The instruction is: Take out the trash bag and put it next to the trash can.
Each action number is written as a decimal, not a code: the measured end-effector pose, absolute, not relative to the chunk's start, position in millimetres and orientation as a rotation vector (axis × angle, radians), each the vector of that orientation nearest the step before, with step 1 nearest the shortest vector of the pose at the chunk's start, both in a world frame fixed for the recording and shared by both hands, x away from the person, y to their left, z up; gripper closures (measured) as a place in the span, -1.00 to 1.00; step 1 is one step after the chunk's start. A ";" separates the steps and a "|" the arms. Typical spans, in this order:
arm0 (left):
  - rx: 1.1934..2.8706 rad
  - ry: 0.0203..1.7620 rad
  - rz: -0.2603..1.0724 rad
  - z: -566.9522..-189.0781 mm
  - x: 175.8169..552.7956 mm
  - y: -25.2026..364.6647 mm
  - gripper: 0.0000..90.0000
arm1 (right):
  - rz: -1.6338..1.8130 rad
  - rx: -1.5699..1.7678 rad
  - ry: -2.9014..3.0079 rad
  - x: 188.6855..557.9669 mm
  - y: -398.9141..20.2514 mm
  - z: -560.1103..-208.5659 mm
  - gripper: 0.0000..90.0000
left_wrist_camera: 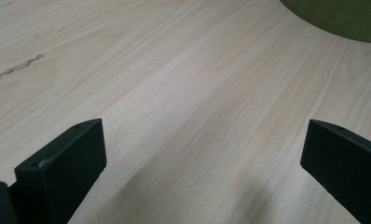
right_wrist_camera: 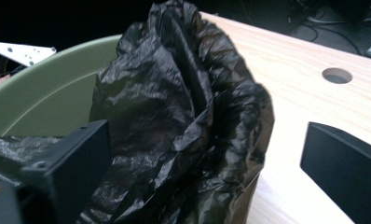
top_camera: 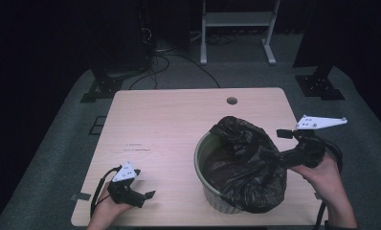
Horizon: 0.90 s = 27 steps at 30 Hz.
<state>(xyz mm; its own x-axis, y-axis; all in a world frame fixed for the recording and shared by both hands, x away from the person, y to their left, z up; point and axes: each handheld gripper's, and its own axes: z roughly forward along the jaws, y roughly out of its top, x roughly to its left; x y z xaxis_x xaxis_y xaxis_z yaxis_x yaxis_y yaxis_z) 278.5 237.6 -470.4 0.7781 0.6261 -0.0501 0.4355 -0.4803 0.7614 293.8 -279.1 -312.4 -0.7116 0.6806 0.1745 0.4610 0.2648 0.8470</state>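
Observation:
A green round bin (top_camera: 202,155) stands on the right half of the wooden table (top_camera: 164,120), and its wall (left_wrist_camera: 342,18) also shows in the left gripper view. A black plastic bag (top_camera: 248,158) sits in it, crumpled and draped over the near right rim. My right gripper (top_camera: 280,146) is at the bin's right side, open. In the right gripper view the bunched bag (right_wrist_camera: 183,102) and the bin's rim (right_wrist_camera: 48,93) lie between its spread jaws (right_wrist_camera: 207,168). My left gripper (top_camera: 143,184) rests low at the table's front left corner, open (left_wrist_camera: 204,154) over bare wood, well left of the bin.
A round cable hole (top_camera: 232,101) is in the table near its far edge. Beyond the table are a white metal stand (top_camera: 236,28), cables on the floor (top_camera: 164,62) and dark stand feet (top_camera: 322,86). Bare wood spans the table's left half.

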 end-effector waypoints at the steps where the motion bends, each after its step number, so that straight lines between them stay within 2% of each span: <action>1: 2.160 0.790 0.296 -471.7 279.1 237.8 -1.00 | 1.424 1.067 2.316 294.2 -278.4 -314.1 -0.92; 5: 2.184 0.808 0.293 -477.1 281.9 238.2 -1.00 | 1.398 1.082 2.343 297.4 -276.4 -321.0 -0.88; 8: 2.193 0.817 0.289 -480.1 283.6 237.3 -1.00 | 1.393 1.091 2.351 298.9 -276.5 -323.5 -0.71; 10: 2.207 0.814 0.292 -482.1 284.1 235.6 -1.00 | 1.390 1.094 2.363 299.8 -276.4 -324.9 -0.69; 24: 2.218 0.803 0.322 -483.3 283.0 232.2 -1.00 | 1.371 1.167 2.402 303.3 -279.1 -328.4 0.38; 27: 2.218 0.803 0.322 -483.3 283.0 232.2 -1.00 | 1.361 1.176 2.373 303.1 -278.6 -327.3 0.42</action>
